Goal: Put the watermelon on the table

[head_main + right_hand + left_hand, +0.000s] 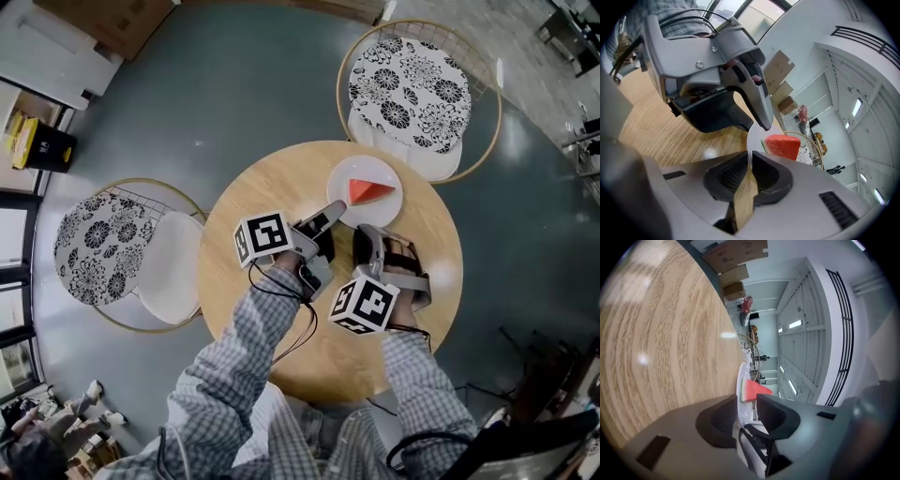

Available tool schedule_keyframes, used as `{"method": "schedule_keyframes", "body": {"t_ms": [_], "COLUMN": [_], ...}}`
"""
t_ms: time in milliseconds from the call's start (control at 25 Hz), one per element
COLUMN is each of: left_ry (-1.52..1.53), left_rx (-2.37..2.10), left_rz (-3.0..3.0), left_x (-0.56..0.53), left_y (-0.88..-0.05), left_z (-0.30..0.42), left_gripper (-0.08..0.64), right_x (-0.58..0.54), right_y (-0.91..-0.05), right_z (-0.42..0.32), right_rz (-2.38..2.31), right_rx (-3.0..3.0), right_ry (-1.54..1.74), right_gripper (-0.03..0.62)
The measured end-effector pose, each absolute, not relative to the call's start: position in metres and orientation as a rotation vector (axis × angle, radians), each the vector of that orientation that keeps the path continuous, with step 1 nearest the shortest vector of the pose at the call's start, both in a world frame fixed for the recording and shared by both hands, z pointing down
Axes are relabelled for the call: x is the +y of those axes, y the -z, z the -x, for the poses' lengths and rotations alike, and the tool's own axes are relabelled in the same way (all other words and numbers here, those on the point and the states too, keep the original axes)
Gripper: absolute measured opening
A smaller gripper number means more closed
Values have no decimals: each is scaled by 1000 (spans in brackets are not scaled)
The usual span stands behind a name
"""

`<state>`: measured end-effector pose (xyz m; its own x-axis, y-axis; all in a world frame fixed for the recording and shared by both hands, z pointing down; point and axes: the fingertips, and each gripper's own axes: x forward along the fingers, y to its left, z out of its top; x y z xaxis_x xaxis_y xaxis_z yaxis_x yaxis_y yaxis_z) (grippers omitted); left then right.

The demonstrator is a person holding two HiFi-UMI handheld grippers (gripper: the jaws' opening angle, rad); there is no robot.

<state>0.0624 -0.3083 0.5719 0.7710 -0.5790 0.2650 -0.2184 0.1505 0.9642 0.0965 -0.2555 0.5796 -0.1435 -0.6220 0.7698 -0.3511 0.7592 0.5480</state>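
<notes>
A red watermelon wedge with a green rind lies on a white plate at the far side of the round wooden table. My left gripper reaches the plate's near rim. In the left gripper view its jaws stand apart, with the plate's edge between them and the watermelon just beyond. My right gripper hovers close beside it, pointing down at the table before the plate. Its jaws are together with nothing in them; past them I see the wedge and the left gripper.
Two wire chairs with floral cushions stand by the table, one beyond it and one at its left. Cardboard boxes sit at the upper left on the grey floor. A person's checked sleeves reach in from the bottom.
</notes>
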Motion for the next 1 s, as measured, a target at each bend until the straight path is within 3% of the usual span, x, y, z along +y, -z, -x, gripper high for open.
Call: {"method": "schedule_keyframes", "body": {"t_ms": [1000], "left_ry": [251], "left_rx": [-676], "left_rz": [-1444], "left_x": [-262], "left_y": [-566], "left_z": [-47], "left_gripper": [112], "right_x": [-256], "right_y": [-582], "right_z": [-99], "right_rz": [-923], "right_rx": [-1798], "right_ry": [139], "right_gripper": [38]}}
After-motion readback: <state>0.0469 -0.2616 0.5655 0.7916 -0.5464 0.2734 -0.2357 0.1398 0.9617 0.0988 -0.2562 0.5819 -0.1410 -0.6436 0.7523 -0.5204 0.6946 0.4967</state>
